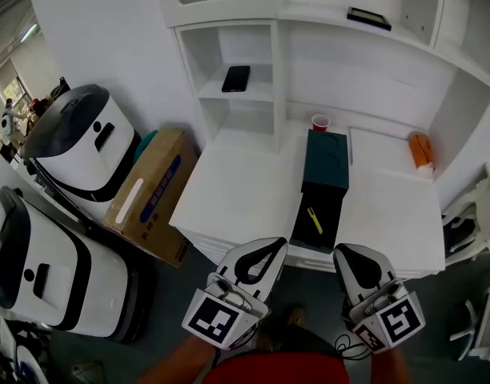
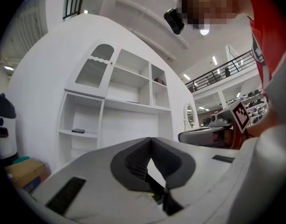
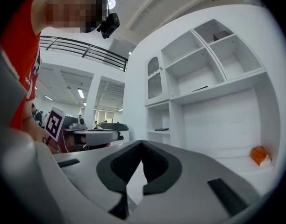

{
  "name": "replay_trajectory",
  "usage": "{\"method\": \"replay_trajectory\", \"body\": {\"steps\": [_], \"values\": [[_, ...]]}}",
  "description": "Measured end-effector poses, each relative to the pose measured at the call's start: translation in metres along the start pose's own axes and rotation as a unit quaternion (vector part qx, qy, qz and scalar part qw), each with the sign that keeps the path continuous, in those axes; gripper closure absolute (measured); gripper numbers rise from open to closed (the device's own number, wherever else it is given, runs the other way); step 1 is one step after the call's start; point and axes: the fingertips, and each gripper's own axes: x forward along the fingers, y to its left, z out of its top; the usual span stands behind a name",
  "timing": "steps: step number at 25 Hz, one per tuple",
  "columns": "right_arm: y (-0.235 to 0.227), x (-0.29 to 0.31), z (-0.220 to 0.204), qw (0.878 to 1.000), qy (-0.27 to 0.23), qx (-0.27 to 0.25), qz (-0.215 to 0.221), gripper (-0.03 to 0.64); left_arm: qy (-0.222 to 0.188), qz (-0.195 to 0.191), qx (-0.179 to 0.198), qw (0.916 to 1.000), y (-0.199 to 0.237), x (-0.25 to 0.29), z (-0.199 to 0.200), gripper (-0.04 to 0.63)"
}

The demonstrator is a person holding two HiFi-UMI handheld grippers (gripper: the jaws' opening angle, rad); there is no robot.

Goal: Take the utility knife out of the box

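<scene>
A dark teal box [image 1: 327, 160] lies on the white desk [image 1: 237, 194], with its black inner tray [image 1: 330, 214] pulled out toward the front edge. A yellow utility knife [image 1: 315, 220] rests in that tray. My left gripper [image 1: 279, 245] hovers just off the desk's front edge, left of the tray, shut and empty. The right gripper [image 1: 339, 252] is beside it, right of the tray's front end, also shut and empty. In the left gripper view the left gripper [image 2: 150, 139] has its tips together. The right gripper [image 3: 142, 142] looks the same in its own view.
A red cup [image 1: 319, 122] stands behind the box and an orange object [image 1: 421, 152] lies at the desk's right. A black device [image 1: 235, 78] sits on a shelf. Left of the desk are a cardboard box [image 1: 153, 194] and two white machines [image 1: 85, 142].
</scene>
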Motion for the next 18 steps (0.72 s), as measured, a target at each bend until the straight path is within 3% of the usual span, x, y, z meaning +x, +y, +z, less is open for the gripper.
{"method": "replay_trajectory", "body": {"steps": [5, 10, 15, 18], "values": [[-0.034, 0.032, -0.015, 1.000, 0.019, 0.001, 0.011, 0.609, -0.005, 0.011, 0.013, 0.9998, 0.022, 0.041, -0.004, 0.558], [-0.057, 0.059, -0.041, 0.997, 0.066, -0.004, 0.026, 0.606, 0.023, 0.023, 0.008, 0.9994, 0.036, 0.070, -0.018, 0.558], [-0.075, 0.085, -0.085, 0.988, 0.150, -0.004, 0.034, 0.588, 0.035, 0.018, 0.002, 0.9992, 0.048, 0.086, -0.031, 0.558], [-0.083, 0.104, -0.119, 0.971, 0.233, -0.026, 0.043, 0.580, 0.037, 0.009, -0.003, 0.9993, 0.057, 0.093, -0.036, 0.558]]}}
